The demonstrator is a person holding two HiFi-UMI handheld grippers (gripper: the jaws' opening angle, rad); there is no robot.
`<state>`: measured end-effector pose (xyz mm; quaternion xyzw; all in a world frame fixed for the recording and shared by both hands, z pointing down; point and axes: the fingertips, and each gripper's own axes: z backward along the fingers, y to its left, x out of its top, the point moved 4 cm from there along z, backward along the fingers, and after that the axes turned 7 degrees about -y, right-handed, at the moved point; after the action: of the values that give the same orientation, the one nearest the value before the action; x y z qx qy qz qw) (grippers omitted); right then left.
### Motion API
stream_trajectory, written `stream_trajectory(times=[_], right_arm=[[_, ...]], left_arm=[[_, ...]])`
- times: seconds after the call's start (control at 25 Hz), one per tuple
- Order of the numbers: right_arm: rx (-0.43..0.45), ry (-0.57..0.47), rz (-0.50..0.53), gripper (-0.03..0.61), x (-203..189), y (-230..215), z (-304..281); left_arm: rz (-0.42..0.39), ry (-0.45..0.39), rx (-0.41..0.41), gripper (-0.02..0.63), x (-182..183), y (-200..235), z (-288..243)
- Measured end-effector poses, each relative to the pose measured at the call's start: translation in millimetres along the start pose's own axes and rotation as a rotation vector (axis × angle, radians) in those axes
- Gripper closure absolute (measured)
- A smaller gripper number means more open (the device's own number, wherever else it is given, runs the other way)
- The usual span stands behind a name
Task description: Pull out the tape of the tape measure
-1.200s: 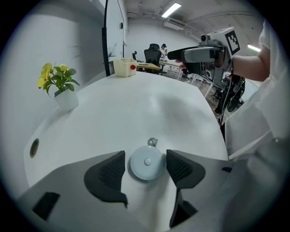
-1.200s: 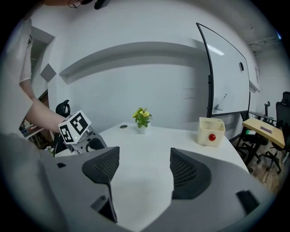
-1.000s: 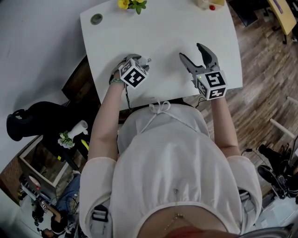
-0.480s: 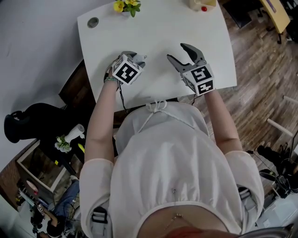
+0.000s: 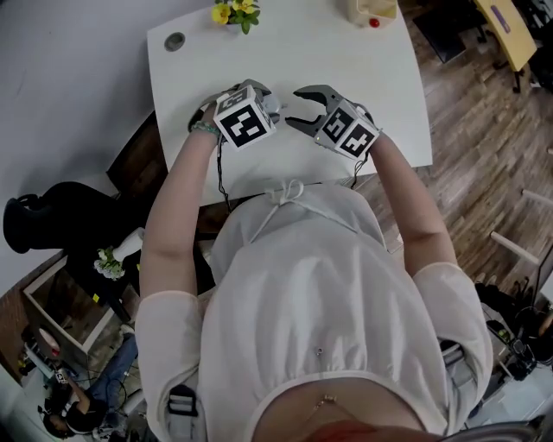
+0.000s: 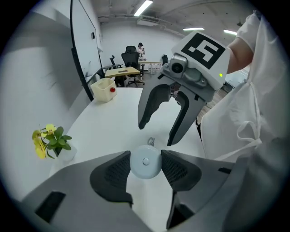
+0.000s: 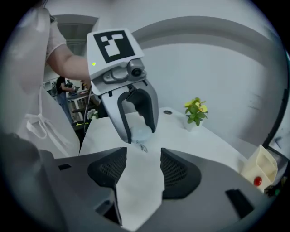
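White surface [image 5: 371, 86] carries little besides the task's thing: a small pot of yellow flowers [image 5: 235, 10] at its far edge, a cream container with a red dot [image 5: 367, 10] at the far right corner, and a round grey grommet [image 5: 174, 41] near the far left corner, all well apart from the two claws. The tape measure [image 6: 145, 161], a round pale case with a button at its centre, sits between the pads of the left claw [image 5: 259, 95], which pinch it from both sides. A small metal pull tab [image 6: 151, 142] shows just beyond the case. The right claw [image 5: 292, 108] faces the left one from close by with its tips just past that tab; its jaws stand spread and have just been closing, with only bare surface between the pads. From the head view the left marker cube [image 5: 242, 125] and the hand behind it cover the case entirely, so the tape measure and its tab show only in the two gripper views. In the right gripper view the left claw's own jaws hide most of the case. Whether the case rests on the surface or hangs above it is hard to tell. The person's white garment [image 5: 337, 293] fills the lower head view and hides the near edge of the surface, and wooden floor [image 5: 484, 129] lies to the right.
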<state>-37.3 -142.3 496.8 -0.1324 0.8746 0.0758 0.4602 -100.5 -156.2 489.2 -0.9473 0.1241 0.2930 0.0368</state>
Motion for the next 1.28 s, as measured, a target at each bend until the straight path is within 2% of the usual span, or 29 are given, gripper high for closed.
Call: stream_trajectory(times=[0.08,0.2,0.44,0.48,0.88,1.04,1.28], right_arm=[[0.051,0.034,0.054,0.350,0.4,4.7,-3.4],[0.076,0.076,0.113,0.367,1.3,7.3,-8.6],[0.094,0.134,0.169,0.545,-2.9,5.5,-10.2],[0.096,0.137,0.164,0.557,-3.8,4.6,-9.4],[0.080,0.153,0.105,0.560,-12.1,0.6,-4.0],[0.044,0.161,0.082,0.560,-15.9,-6.8,2.0],[-0.024,0.177,0.014,0.560,-22.0,-18.6,11.5]], left_arm=[[-0.014,0.005,-0.001,0.385,5.3,-1.3,0.2],[-0.024,0.017,-0.020,0.385,8.1,-4.9,-0.5],[-0.011,0.031,-0.032,0.385,10.3,-8.1,-6.8],[0.001,0.028,-0.032,0.385,10.2,-7.3,-7.7],[0.075,0.001,0.007,0.385,9.3,-4.8,-11.9],[0.097,-0.002,0.054,0.385,6.8,-0.5,-11.1],[0.172,-0.023,0.132,0.385,-0.6,9.3,-7.7]])
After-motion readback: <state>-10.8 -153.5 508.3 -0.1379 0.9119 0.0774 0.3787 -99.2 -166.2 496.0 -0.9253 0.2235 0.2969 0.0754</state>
